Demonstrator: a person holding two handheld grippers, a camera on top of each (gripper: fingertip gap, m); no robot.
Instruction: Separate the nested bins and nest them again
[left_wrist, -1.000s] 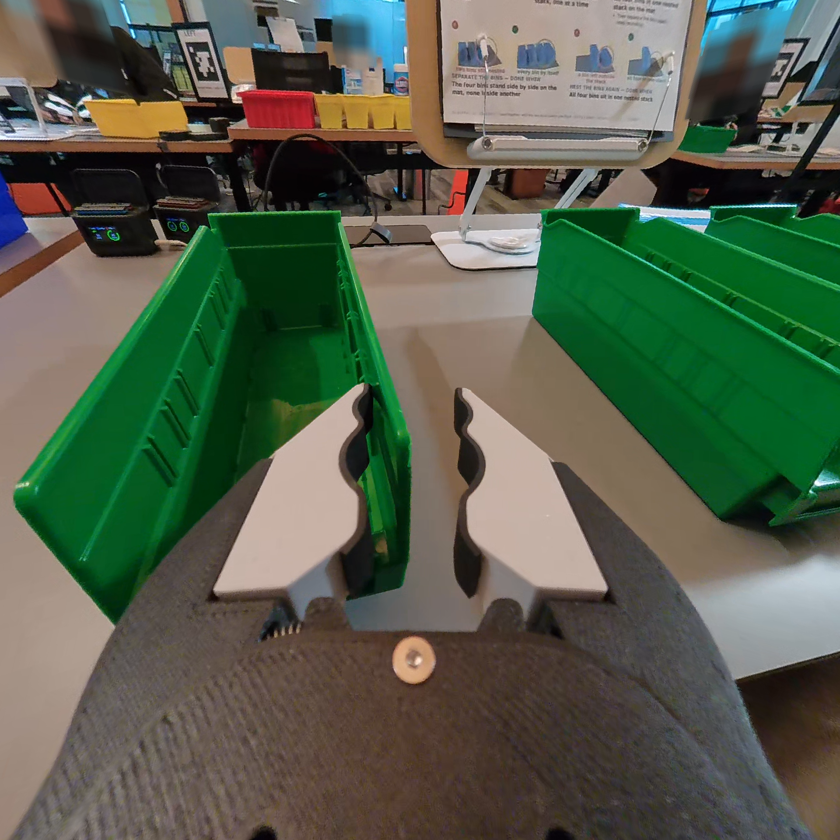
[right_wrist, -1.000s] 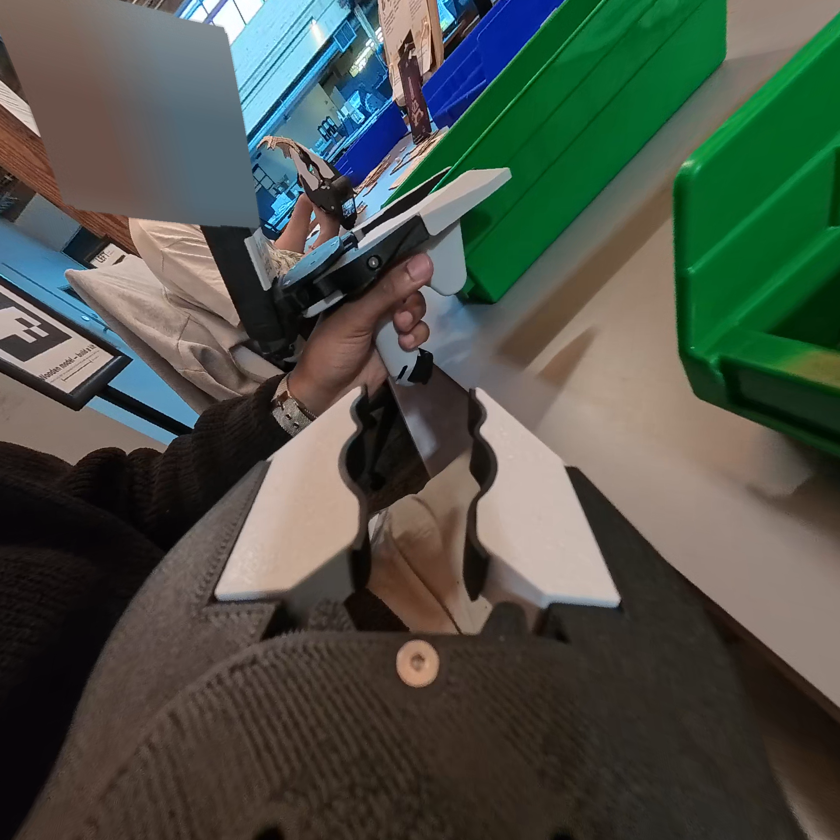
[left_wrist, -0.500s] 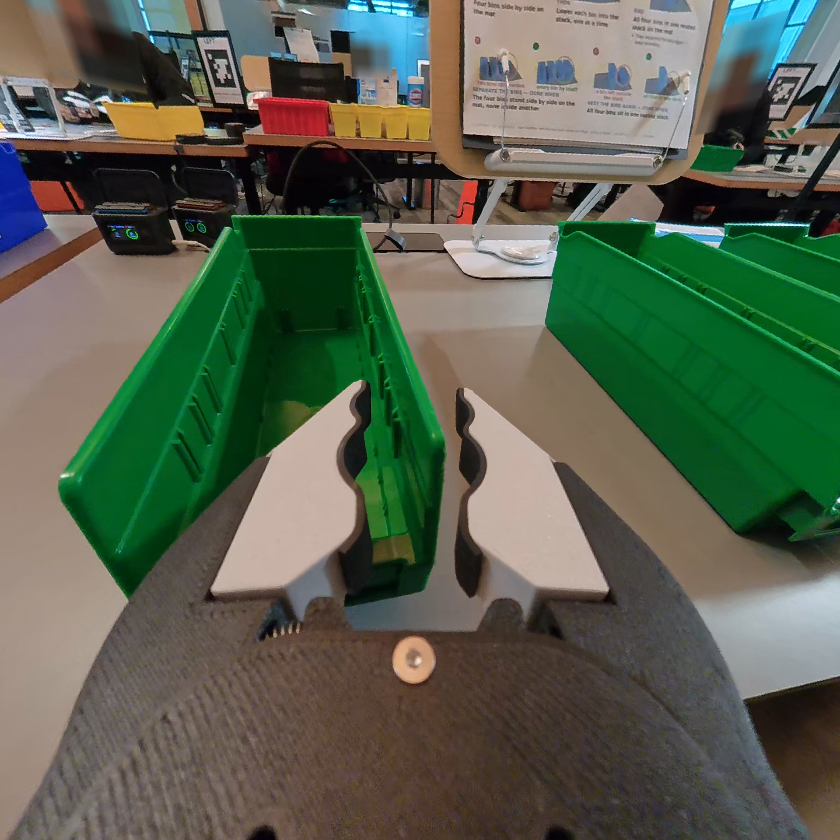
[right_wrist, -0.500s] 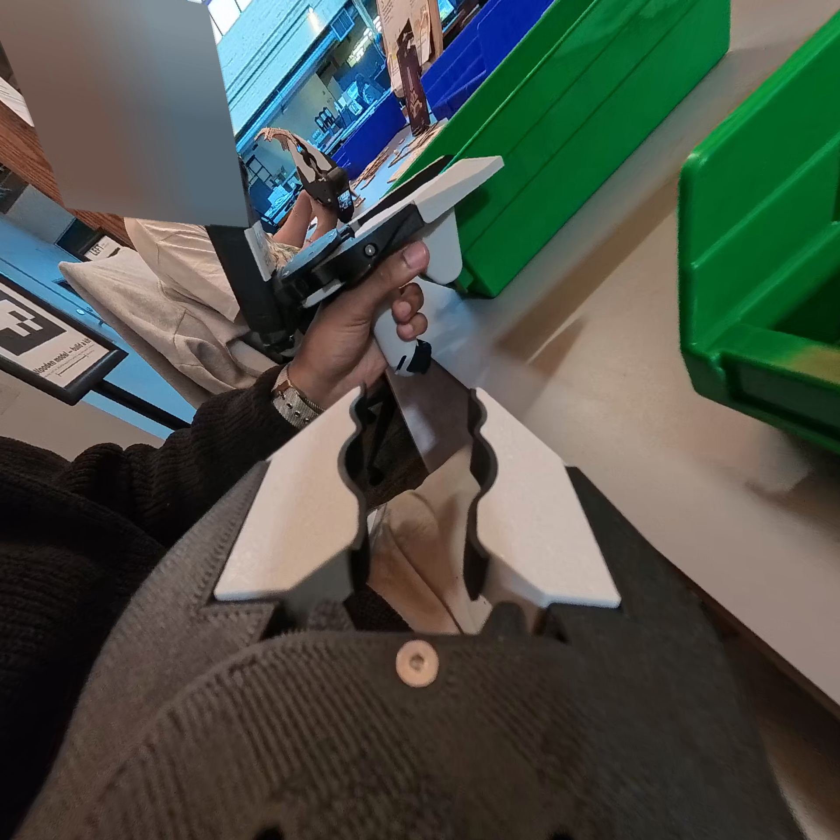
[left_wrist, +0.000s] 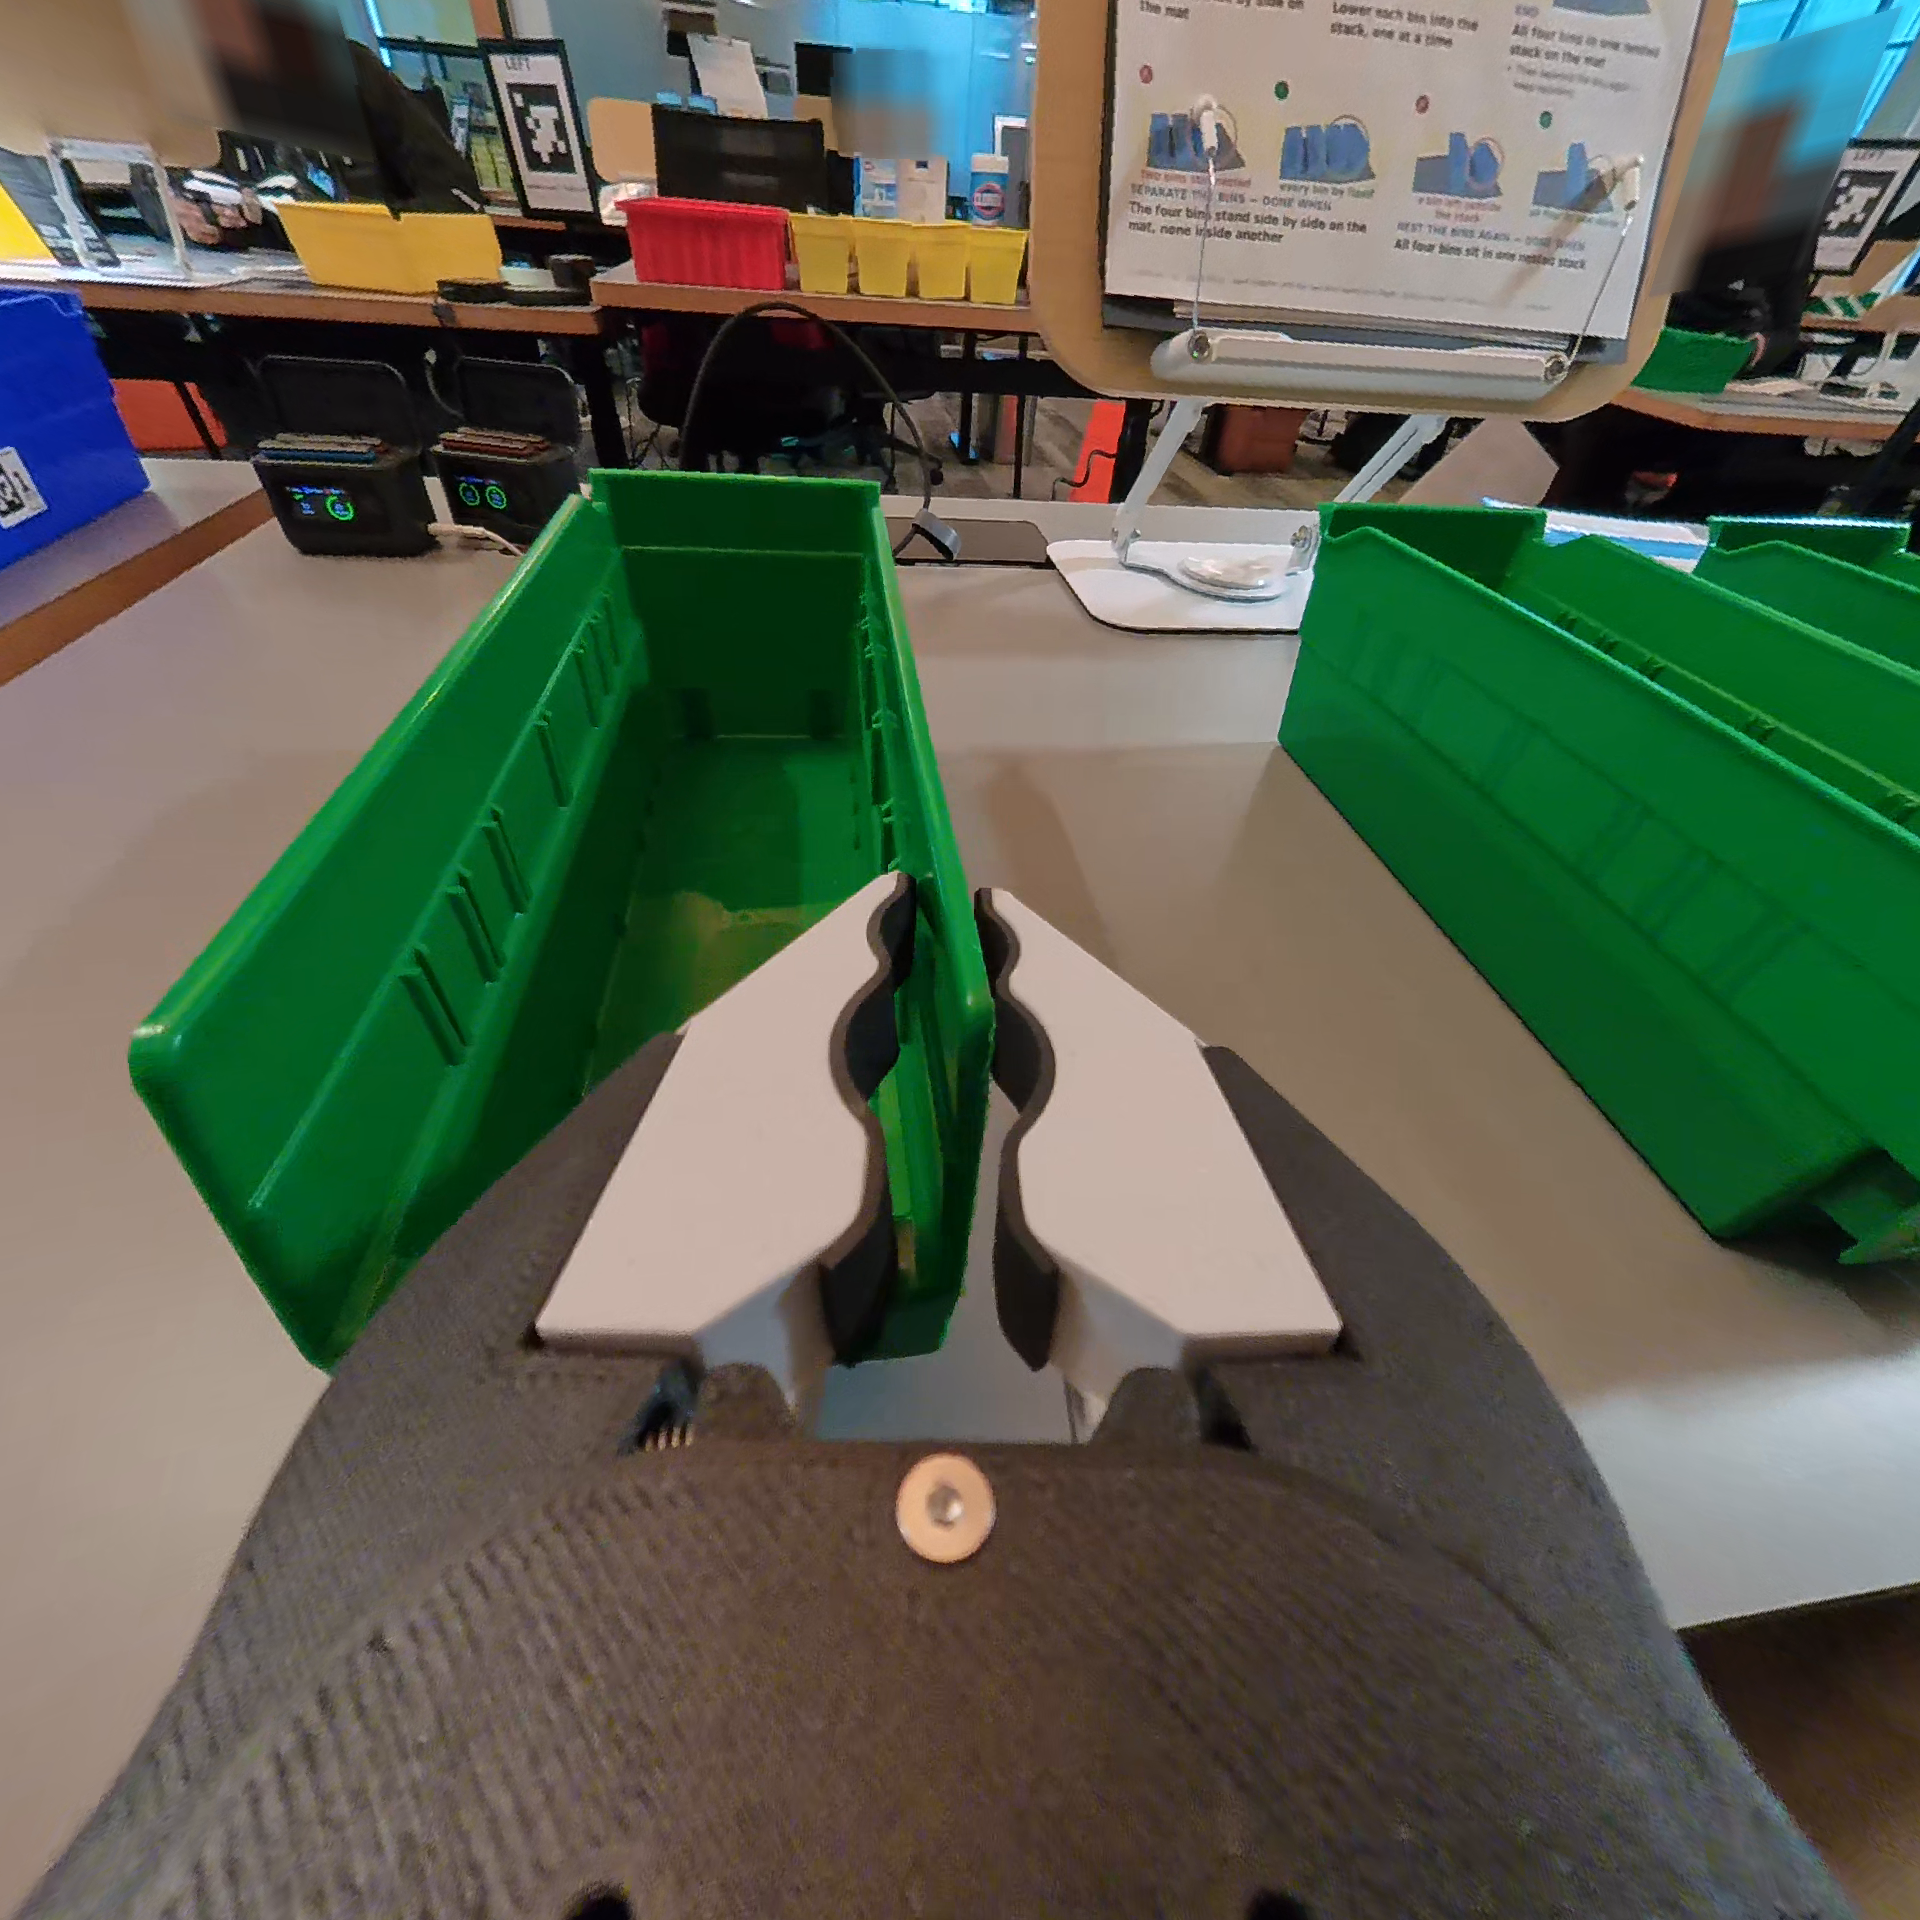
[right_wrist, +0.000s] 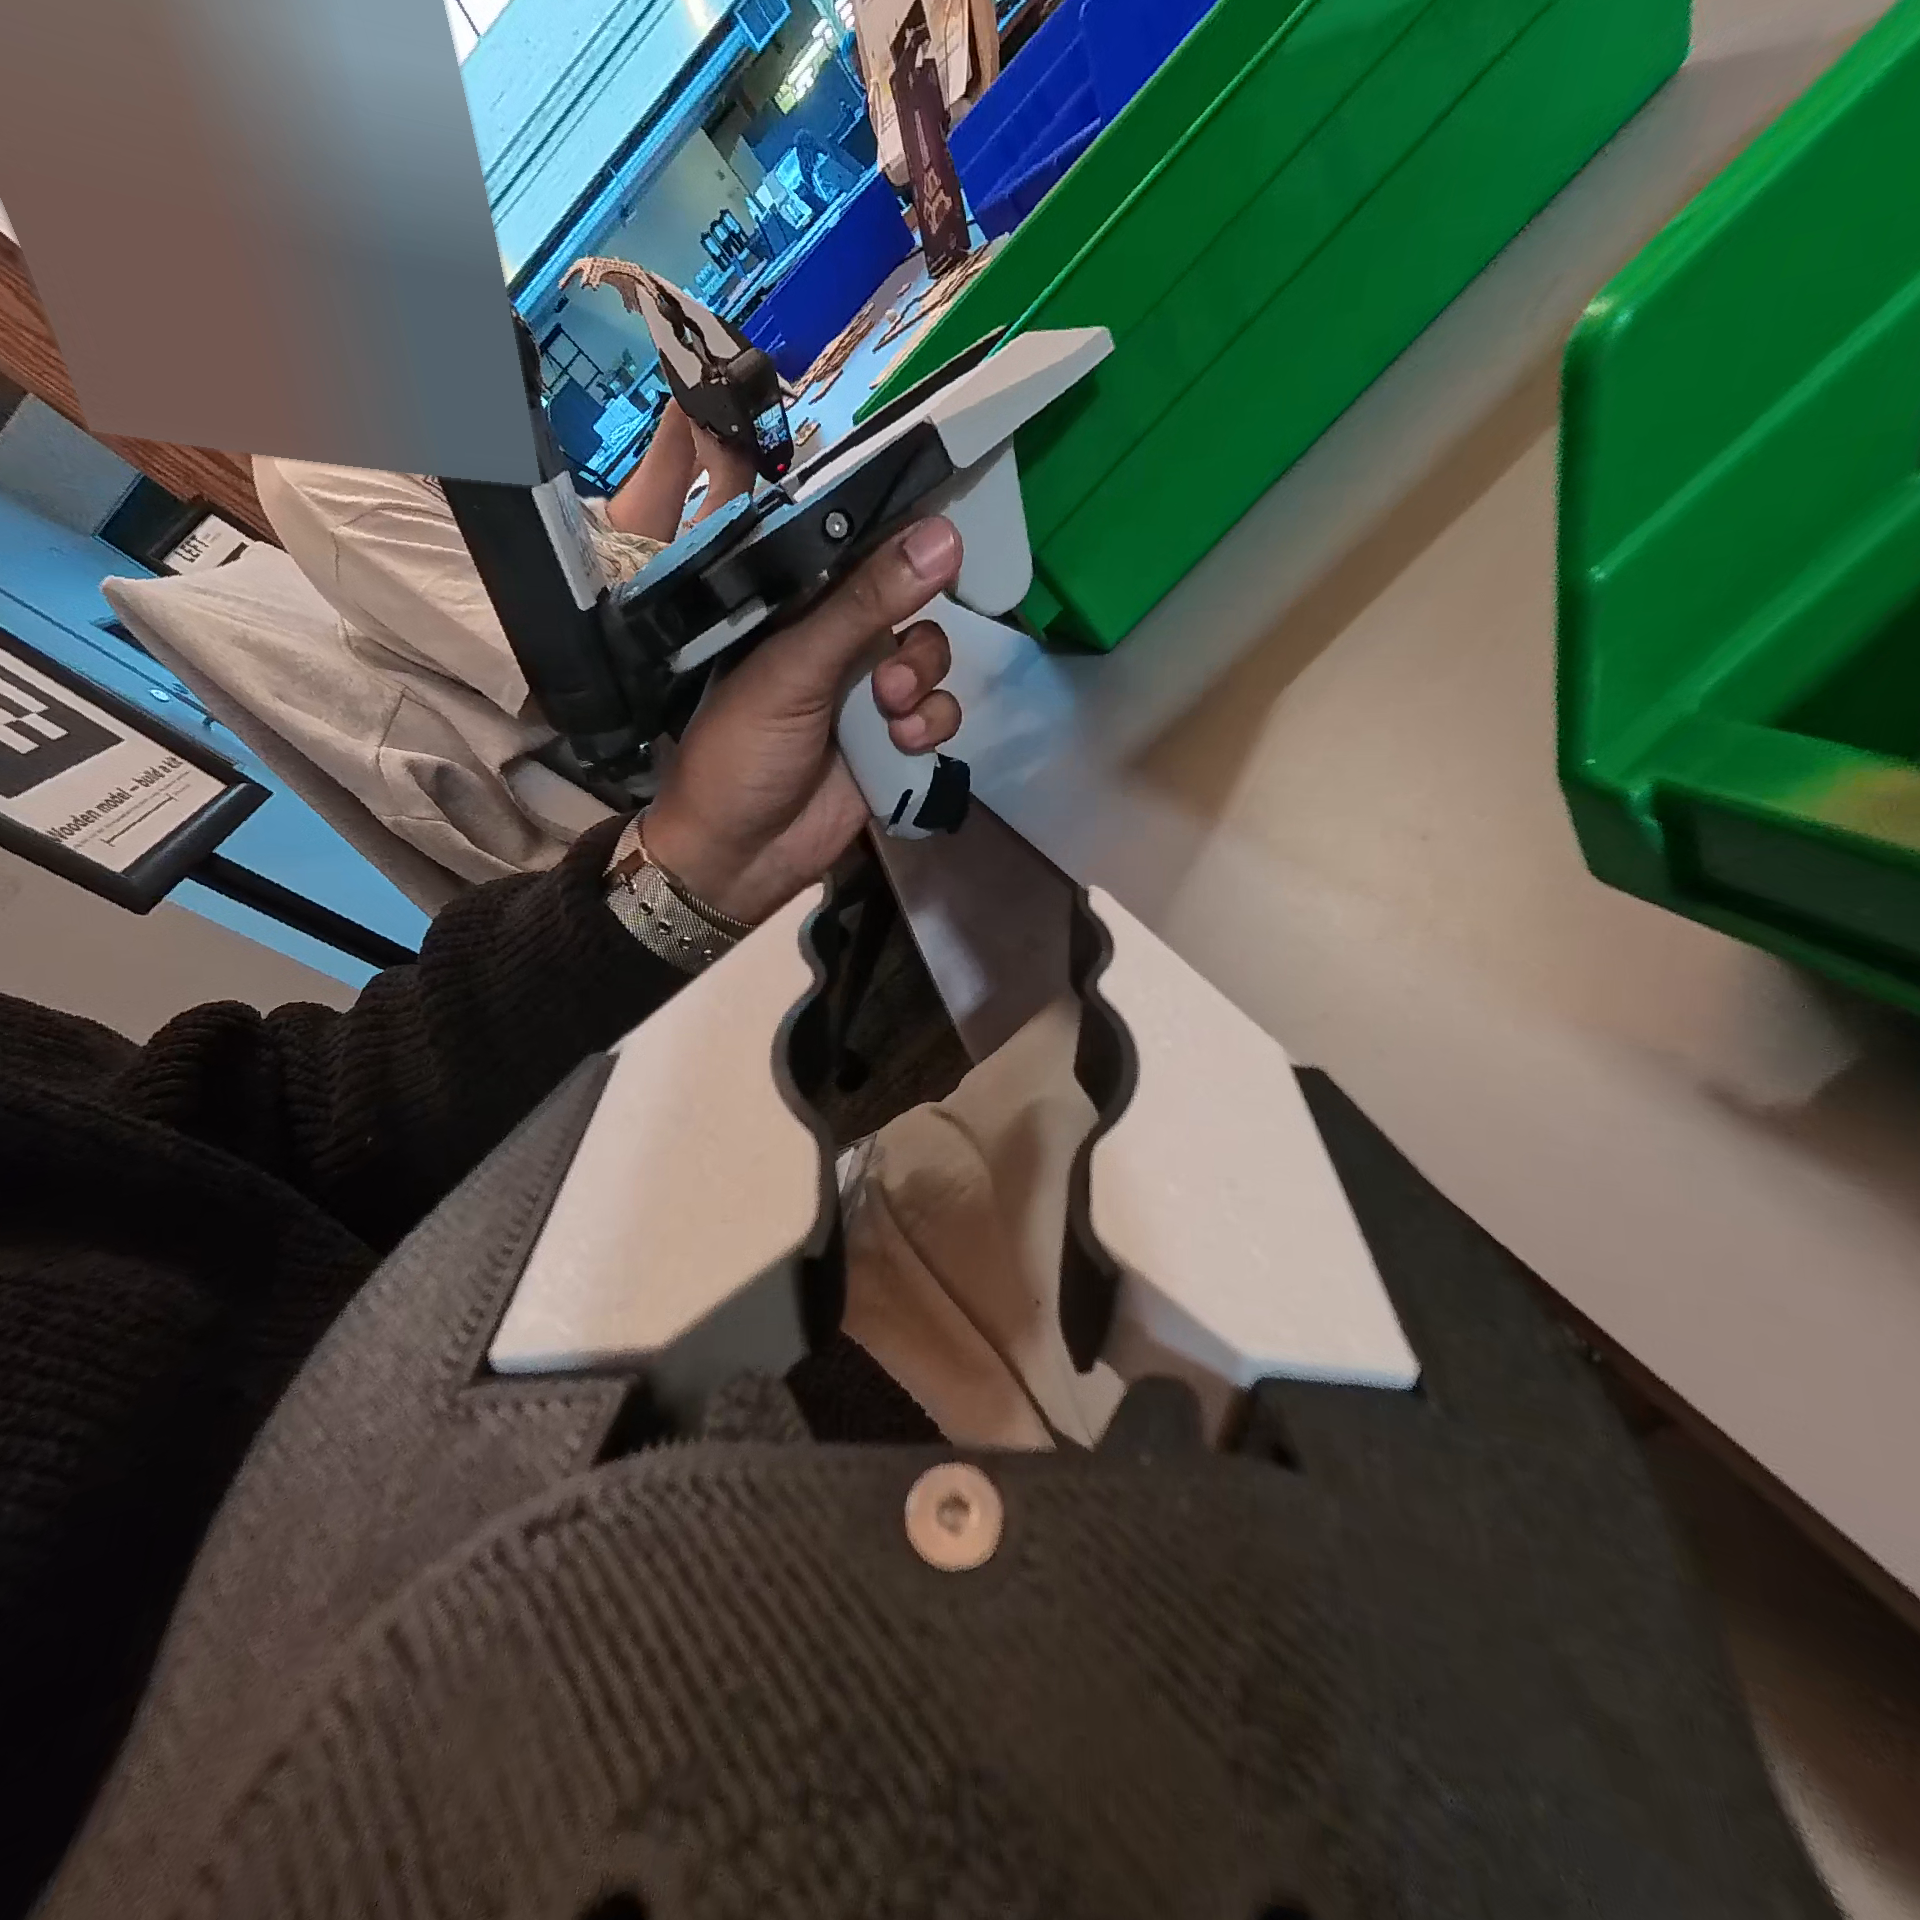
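Observation:
A long green bin (left_wrist: 499, 935) stands on the grey table (left_wrist: 1143, 831), open end toward me. My left gripper (left_wrist: 943, 904) is shut on the near end of its right wall, one finger inside and one outside. Several more green bins (left_wrist: 1558, 883) lie side by side to the right. My right gripper (right_wrist: 951, 935) is open and empty, held off the table's front edge. Its view shows the left gripper (right_wrist: 997, 416) in a hand at the held bin (right_wrist: 1299, 312), and the end of another green bin (right_wrist: 1745, 520) at the right.
A stand with an instruction sheet (left_wrist: 1371, 208) is at the back of the table. Two black power units (left_wrist: 332, 499) sit at the back left, and a blue bin (left_wrist: 52, 416) is at the far left. Bare table lies between the held bin and the right-hand bins.
My left gripper has closed from open onto the bin's right wall, and the bin has straightened up. My right gripper has stayed open and hardly moved.

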